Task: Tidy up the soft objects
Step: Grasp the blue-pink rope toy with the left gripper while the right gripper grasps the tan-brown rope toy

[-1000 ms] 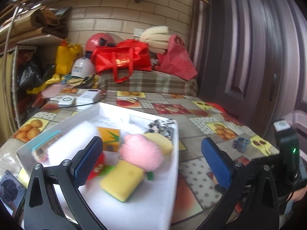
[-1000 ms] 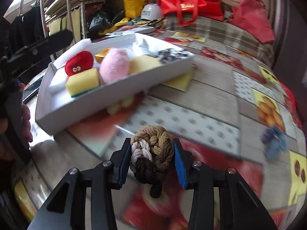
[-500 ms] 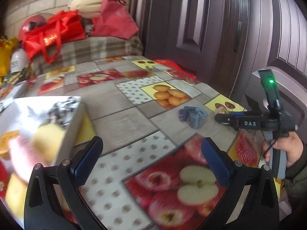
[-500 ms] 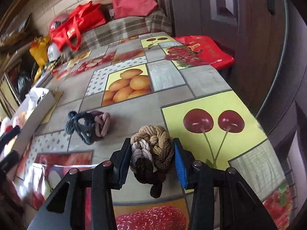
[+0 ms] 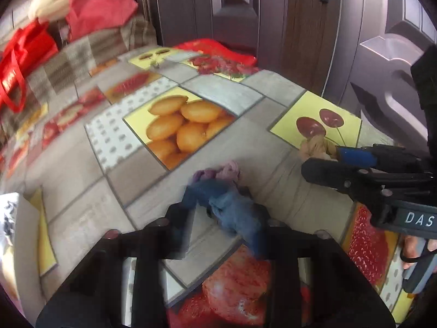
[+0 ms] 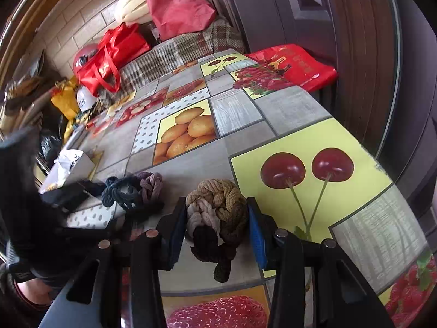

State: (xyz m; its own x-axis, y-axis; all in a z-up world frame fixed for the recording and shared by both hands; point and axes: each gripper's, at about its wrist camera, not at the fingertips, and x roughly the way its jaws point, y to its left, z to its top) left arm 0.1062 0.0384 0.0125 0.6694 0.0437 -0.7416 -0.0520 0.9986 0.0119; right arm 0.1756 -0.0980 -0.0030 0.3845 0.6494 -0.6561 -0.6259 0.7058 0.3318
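A blue and purple knotted rope toy [image 5: 218,191] lies on the fruit-print tablecloth. My left gripper [image 5: 218,211] is over it, its jaws closing on the blue end, blurred by motion. Just to its right, a brown and cream knotted rope toy [image 6: 221,205] is held between blue pads, with my right gripper [image 6: 215,227] shut on it low over the cherry tile [image 6: 306,169]. In the left wrist view the right gripper [image 5: 327,155] comes in from the right with the brown knot [image 5: 314,145] at its tip. The white tray [image 6: 79,164] stands at the far left.
A red bag [image 6: 295,65] lies at the table's far corner by a dark door [image 6: 355,27]. Red bags [image 6: 114,49] sit on a plaid-covered bench behind the table. The table edge runs close on the right. A hand [image 5: 415,248] grips the right tool's handle.
My left gripper swung right from the tray to the blue knot, and its jaws went from wide open to closed. My right gripper carried the brown knot to the cherry tile, then stayed.
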